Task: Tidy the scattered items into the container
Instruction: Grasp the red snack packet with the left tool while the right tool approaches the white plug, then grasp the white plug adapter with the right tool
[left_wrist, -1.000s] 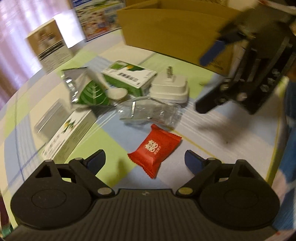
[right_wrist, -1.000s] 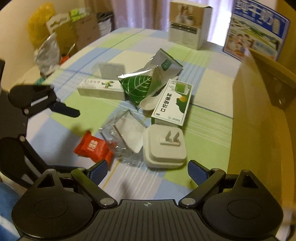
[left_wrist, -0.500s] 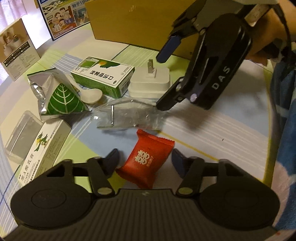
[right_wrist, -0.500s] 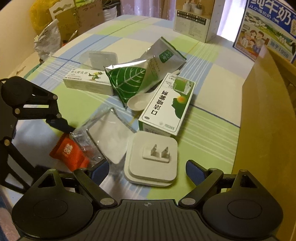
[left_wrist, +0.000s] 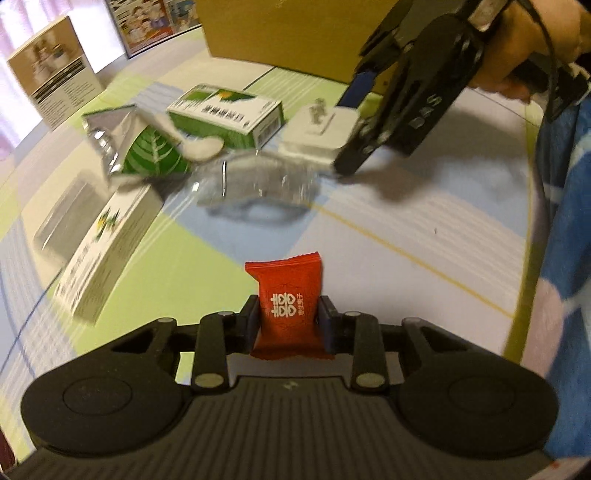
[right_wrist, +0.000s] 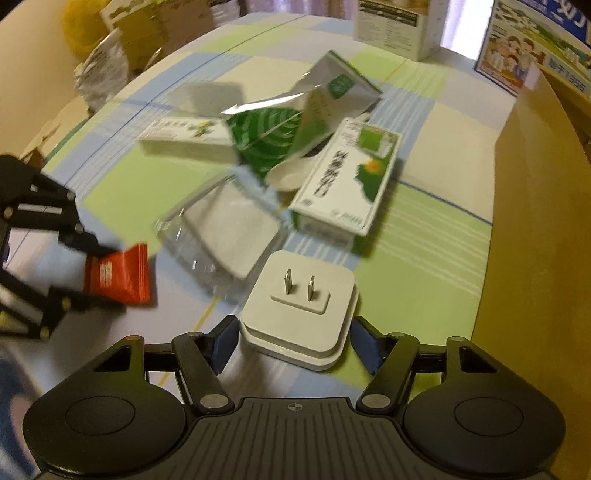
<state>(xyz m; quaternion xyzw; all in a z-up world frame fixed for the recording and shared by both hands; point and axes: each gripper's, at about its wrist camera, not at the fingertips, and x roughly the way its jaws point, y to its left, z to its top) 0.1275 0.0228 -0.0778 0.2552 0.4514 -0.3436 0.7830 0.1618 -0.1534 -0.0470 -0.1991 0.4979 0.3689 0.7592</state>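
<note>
From the left wrist, the left gripper (left_wrist: 288, 321) has its jaws clamped on the red candy packet (left_wrist: 286, 306), which stands between the pads above the checked table (left_wrist: 424, 221). Beyond it the right gripper (left_wrist: 351, 122) straddles the white plug adapter (left_wrist: 314, 136), near the cardboard box (left_wrist: 277, 37). From the right wrist, the right gripper's (right_wrist: 295, 341) jaws have just been closing around the adapter (right_wrist: 301, 314), a narrow gap still on each side; the adapter lies on the table just beside the box (right_wrist: 535, 221).

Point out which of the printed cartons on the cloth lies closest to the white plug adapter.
The green-and-white carton with large dark characters: its near end lies just behind the plug adapter. The long white carton lies farther off, beyond the leaf-print pouch.
</note>
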